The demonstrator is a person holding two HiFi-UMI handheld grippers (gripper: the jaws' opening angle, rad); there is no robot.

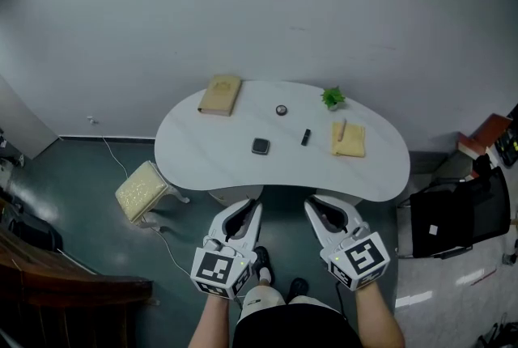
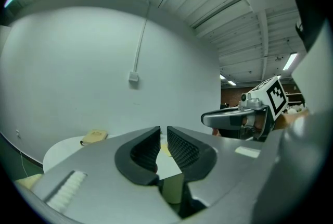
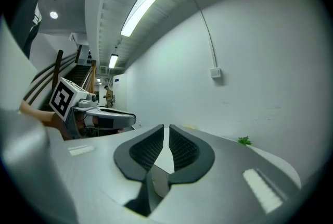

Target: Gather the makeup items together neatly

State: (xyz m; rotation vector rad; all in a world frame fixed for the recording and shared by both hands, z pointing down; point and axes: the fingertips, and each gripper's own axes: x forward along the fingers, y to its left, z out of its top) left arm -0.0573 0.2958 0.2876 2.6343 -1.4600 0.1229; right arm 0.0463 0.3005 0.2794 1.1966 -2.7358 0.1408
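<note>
Makeup — dark compact (image 1: 260, 146), black tube (image 1: 306, 137), round pot (image 1: 281, 109) — lies scattered on the white table (image 1: 202, 156), clear of its edges. Left gripper (image 1: 256, 205) stands a slit apart, right gripper (image 1: 311, 203) closed; both empty, short of the near rim.

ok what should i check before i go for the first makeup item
1. Left gripper empty: ok, nothing in the narrow gap between its jaws.
2. Right gripper empty: ok, jaws together.
3. Jaws wide enough to grab: not ok, both need opening.
4. Items in view on the table: ok, compact, tube and round pot lie apart.
5. Grippers over the table: not ok, both short of its near edge.
</note>
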